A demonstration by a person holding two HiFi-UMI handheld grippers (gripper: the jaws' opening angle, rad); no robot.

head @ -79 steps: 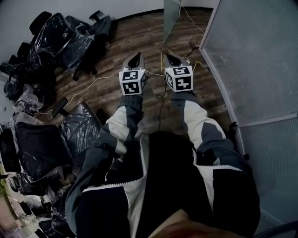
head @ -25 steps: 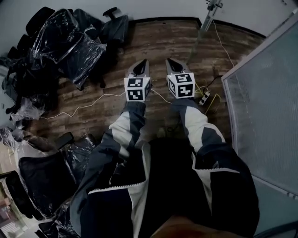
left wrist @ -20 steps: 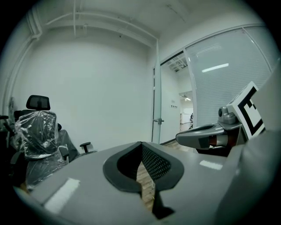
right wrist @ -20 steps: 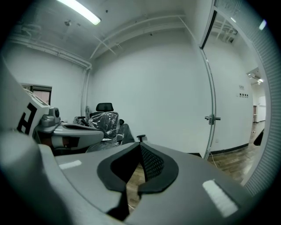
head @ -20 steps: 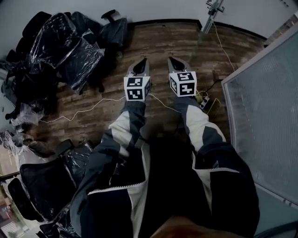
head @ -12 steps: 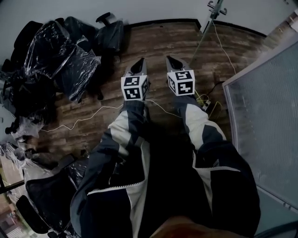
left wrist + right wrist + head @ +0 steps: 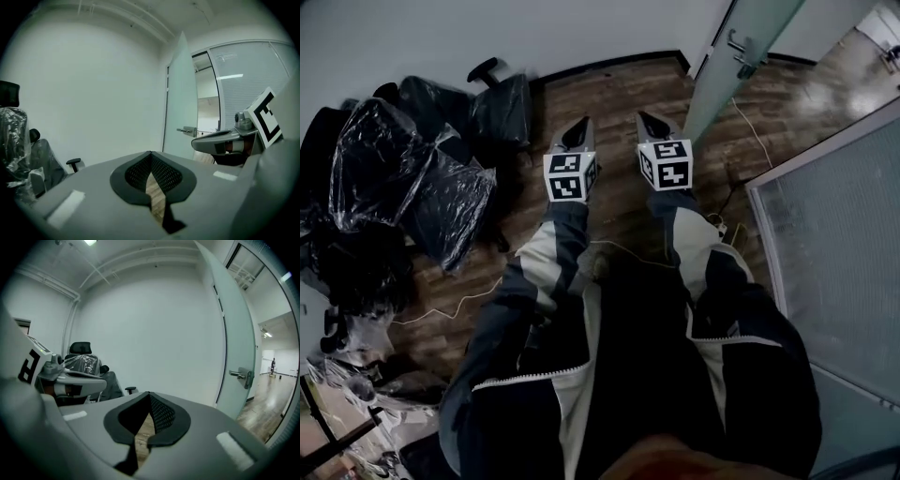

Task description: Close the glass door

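Door (image 7: 724, 75): pale green frosted glass on my feed, with a silver handle (image 7: 742, 49).
Floor (image 7: 619, 94): dark brown wood planks with a streaky grain.
Wall (image 7: 422, 37): plain grey-white, with black skirting (image 7: 609, 65) along its foot.
Chairs (image 7: 412, 159): black, under glossy clear wrap that I see glinting white.
Left gripper (image 7: 151, 153): grey shell, black pads with a fine mesh pattern.
Right gripper (image 7: 149, 393): the same grey shell and black mesh, as I read it.
Marker cubes (image 7: 570, 175): white faces with black square blocks.
Sleeves (image 7: 553, 262): black, grey and cream panels.
Partition (image 7: 834, 234): grey-green, finely ruled lines from what I can make out.
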